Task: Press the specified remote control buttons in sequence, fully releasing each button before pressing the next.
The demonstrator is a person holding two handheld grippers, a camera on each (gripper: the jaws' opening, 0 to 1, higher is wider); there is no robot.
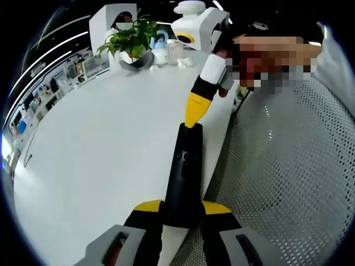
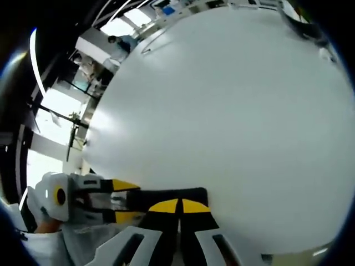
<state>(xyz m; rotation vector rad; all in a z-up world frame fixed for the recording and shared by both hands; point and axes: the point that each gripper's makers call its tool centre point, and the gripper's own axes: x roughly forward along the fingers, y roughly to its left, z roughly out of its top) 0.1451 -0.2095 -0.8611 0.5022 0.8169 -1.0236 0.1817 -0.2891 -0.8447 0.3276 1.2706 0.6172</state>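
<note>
A broad white desk [image 1: 100,144] carries a potted plant [image 1: 132,40] at its far end, with shelving beyond and a perforated grey surface [image 1: 288,177] just beside its edge. The left hand-held gripper [image 1: 183,213] clamps the near end of a black remote control [image 1: 186,166]. The right hand-held gripper [image 2: 178,206], jaws together, touches the remote's far end. The remote's buttons are hard to make out.
</note>
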